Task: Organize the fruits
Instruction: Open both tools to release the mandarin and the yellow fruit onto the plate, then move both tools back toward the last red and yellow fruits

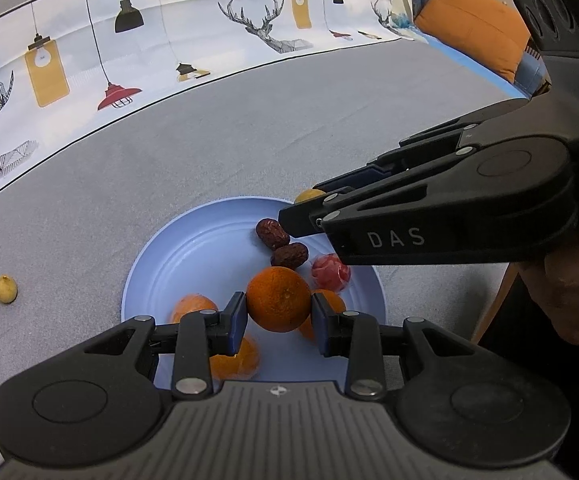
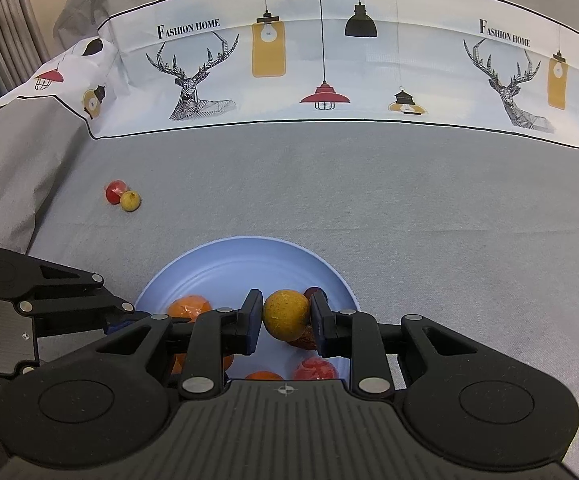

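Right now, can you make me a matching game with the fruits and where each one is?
Things:
1. big orange
2. yellow round fruit
3. two wrinkly dark dates
4. little red and yellow pair

Places:
A. on the grey cloth, away from the plate
B. lying in the blue plate, not held
C. between the fingers of the left hand-held gripper
D. between the fingers of the right hand-held gripper

Pairs: 1-C, 2-D, 3-B, 4-A
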`<state>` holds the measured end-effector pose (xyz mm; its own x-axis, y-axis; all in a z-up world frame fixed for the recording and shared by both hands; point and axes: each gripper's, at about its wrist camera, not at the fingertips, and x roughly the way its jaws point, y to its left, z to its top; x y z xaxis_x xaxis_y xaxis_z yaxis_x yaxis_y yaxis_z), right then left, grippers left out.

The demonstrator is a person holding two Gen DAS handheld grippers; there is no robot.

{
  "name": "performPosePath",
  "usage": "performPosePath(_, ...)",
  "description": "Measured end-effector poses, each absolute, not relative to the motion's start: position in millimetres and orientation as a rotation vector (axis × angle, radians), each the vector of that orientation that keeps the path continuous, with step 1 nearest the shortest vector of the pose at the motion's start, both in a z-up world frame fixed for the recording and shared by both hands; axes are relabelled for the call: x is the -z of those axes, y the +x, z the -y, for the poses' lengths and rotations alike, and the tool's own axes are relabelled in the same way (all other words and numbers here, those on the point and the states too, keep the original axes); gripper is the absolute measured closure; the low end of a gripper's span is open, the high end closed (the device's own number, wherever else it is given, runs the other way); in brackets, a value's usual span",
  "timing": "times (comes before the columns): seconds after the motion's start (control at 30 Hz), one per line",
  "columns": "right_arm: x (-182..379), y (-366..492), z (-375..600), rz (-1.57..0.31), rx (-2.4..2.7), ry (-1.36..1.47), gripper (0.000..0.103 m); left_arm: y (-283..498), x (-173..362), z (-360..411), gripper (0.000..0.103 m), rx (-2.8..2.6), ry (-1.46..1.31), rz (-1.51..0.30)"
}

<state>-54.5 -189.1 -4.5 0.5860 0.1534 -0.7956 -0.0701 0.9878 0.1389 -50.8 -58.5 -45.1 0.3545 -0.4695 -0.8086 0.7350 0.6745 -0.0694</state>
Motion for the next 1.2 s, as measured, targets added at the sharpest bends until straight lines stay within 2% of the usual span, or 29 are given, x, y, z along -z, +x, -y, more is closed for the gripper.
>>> performPosePath(0.2,4,-55,188,-0.938,-0.144,0.09,0.076,-50,44,57,0.064,0.795,0.32,-0.913)
performPosePath(0.33,4,-56,188,-0.938,-0.14,0.099,0.076,-49,42,55,0.052,0.782,0.308,-0.907)
performPosePath(0.37,5,-56,188,-0.942,-0.138,0.102,0.074,-49,41,54,0.052,0.777,0.304,-0.904)
performPosePath(0.4,5,-55,188,-0.947,-0.135,0.103,0.058,-48,40,53,0.051,0.77,0.298,-0.901)
performPosePath(0.47,4,-56,187,-0.938,-0.121,0.096,0.04,-45,38,50,0.039,0.745,0.284,-0.899)
performPosePath(0.53,2,-56,188,-0.929,-0.113,0.098,0.039,-41,37,47,0.036,0.712,0.277,-0.9)
performPosePath(0.6,2,-56,190,-0.927,-0.096,0.103,0.036,-38,38,45,0.036,0.682,0.274,-0.908)
performPosePath(0.8,0,-56,193,-0.906,-0.053,0.103,0.036,-35,35,42,0.036,0.628,0.282,-0.886)
performPosePath(0.83,-1,-56,193,-0.901,-0.046,0.101,0.036,-35,34,41,0.041,0.627,0.278,-0.877)
performPosePath(0.9,-3,-56,194,-0.883,-0.032,0.097,0.036,-34,30,39,0.059,0.624,0.261,-0.86)
performPosePath(0.97,-7,-57,196,-0.857,-0.014,0.095,0.036,-33,26,36,0.085,0.599,0.253,-0.827)
performPosePath(1.03,-10,-58,199,-0.83,0.007,0.101,0.036,-32,17,30,0.091,0.553,0.24,-0.772)
performPosePath(1.13,-16,-59,205,-0.791,0.038,0.123,0.038,-27,4,18,0.092,0.502,0.186,-0.721)
performPosePath(1.2,-18,-59,207,-0.773,0.047,0.136,0.048,-22,-4,10,0.092,0.465,0.162,-0.694)
